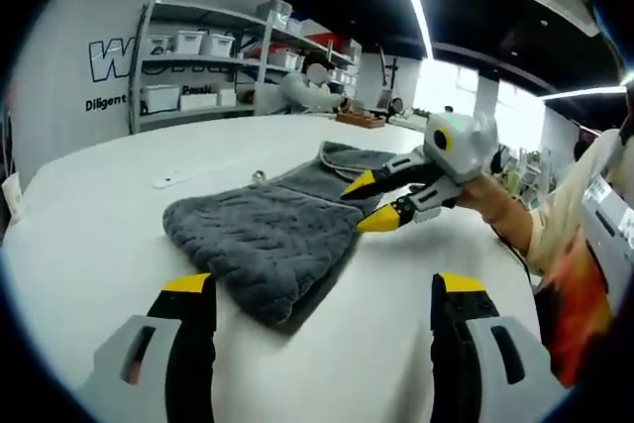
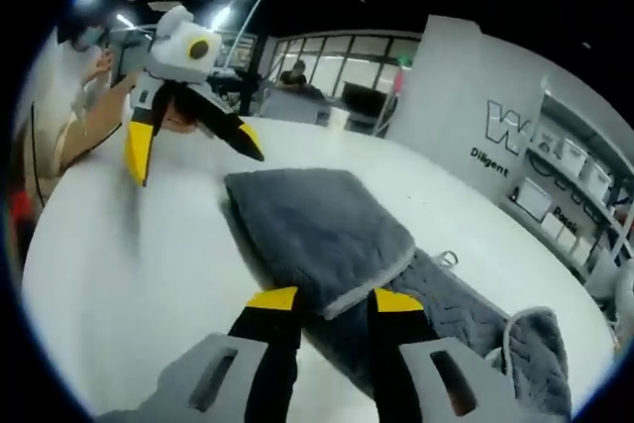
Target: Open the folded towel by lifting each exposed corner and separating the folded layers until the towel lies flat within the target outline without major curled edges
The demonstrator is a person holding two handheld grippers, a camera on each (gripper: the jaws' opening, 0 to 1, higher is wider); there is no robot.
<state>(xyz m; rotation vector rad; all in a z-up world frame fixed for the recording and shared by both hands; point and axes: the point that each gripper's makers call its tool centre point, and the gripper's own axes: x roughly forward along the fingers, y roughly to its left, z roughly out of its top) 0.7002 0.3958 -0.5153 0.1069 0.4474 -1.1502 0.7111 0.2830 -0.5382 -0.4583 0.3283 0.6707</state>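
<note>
A grey quilted towel (image 1: 263,235) lies folded on the white table (image 1: 89,235). In the right gripper view its upper layer (image 2: 317,225) covers part of a longer lower layer (image 2: 475,314), whose far end is bunched up (image 2: 540,344). My right gripper (image 2: 335,301) is open, and the upper layer's pale-hemmed edge sits between its yellow tips. In the left gripper view the right gripper (image 1: 369,203) reaches the towel's right edge. My left gripper (image 1: 325,286) is wide open and holds nothing, a short way in front of the towel. In the right gripper view the left gripper (image 2: 193,154) hangs above the table.
Metal shelves (image 1: 198,47) with white boxes stand against the back wall, with a seated person (image 1: 312,86) beside them. A hand and sleeve (image 1: 515,215) hold the right gripper. A thin white strip (image 1: 188,175) lies on the table behind the towel.
</note>
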